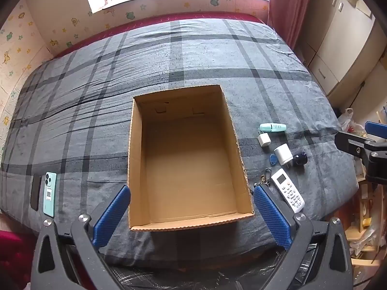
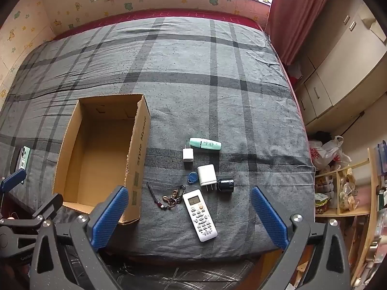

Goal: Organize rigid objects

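An empty open cardboard box lies on the plaid bed. To its right lie a white remote, a keyring, a blue key fob, a large white charger, a small white charger, a black cylinder and a mint bottle. A mint phone and a black phone lie to the left of the box. My left gripper hangs open above the box's near end. My right gripper hangs open above the remote.
The bed's near edge runs just below the box and the remote. A wall with a window stands behind the bed. A red curtain, cabinets, a plastic bag and a cluttered wooden shelf stand on the right.
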`<state>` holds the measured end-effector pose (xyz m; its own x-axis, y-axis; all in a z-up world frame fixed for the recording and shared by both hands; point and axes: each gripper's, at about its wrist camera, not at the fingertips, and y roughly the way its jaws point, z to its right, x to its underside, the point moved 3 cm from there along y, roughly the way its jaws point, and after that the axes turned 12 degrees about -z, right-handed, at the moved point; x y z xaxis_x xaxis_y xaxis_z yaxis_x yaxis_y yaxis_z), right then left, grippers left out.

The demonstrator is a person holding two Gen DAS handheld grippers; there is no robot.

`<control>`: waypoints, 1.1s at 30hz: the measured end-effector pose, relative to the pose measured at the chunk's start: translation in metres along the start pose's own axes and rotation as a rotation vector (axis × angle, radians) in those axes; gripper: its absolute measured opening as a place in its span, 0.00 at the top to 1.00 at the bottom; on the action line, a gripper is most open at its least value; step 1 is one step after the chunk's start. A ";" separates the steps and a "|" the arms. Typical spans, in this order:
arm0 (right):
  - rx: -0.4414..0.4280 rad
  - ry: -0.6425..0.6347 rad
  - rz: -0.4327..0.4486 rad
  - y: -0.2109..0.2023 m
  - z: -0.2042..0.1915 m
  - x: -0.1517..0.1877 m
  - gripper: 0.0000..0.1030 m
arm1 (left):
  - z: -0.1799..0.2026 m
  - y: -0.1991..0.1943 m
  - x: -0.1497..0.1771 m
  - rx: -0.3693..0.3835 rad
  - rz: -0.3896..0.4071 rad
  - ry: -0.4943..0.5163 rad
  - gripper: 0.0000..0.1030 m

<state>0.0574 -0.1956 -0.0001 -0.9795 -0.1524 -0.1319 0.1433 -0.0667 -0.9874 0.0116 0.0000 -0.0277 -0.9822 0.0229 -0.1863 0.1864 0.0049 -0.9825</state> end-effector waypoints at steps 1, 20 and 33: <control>-0.002 0.001 0.006 0.000 0.000 0.000 0.00 | 0.000 0.000 0.000 0.000 0.003 0.000 0.00; -0.008 0.001 0.003 -0.003 -0.002 0.001 0.00 | -0.005 -0.003 0.000 -0.005 0.007 -0.007 0.00; -0.012 -0.002 0.008 -0.005 -0.003 0.000 0.00 | -0.002 -0.005 0.000 -0.009 0.007 0.002 0.00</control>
<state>0.0560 -0.1921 0.0042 -0.9779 -0.1553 -0.1398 0.1496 -0.0534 -0.9873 0.0110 0.0021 -0.0228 -0.9808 0.0247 -0.1934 0.1938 0.0140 -0.9809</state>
